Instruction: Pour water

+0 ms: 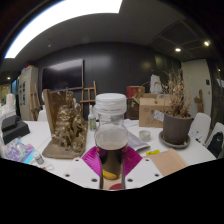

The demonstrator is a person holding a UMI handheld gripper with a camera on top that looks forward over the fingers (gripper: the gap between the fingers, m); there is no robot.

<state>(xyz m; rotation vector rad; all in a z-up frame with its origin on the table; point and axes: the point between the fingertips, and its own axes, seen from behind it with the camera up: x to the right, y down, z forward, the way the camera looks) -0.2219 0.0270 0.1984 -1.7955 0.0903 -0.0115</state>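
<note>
Legible text, labels, brands, numbers, signs: none recorded. The jar with the white lid (110,128) standing between the claw (111,163) fingers shows no readable label on the face turned this way; the cardboard box (154,108) at the far side of the tabletop (190,158) carries no print that can be made out from here. Any markings on the dark wall (110,65) behind, or on the small items scattered about the tabletop, are too small to read.
</note>
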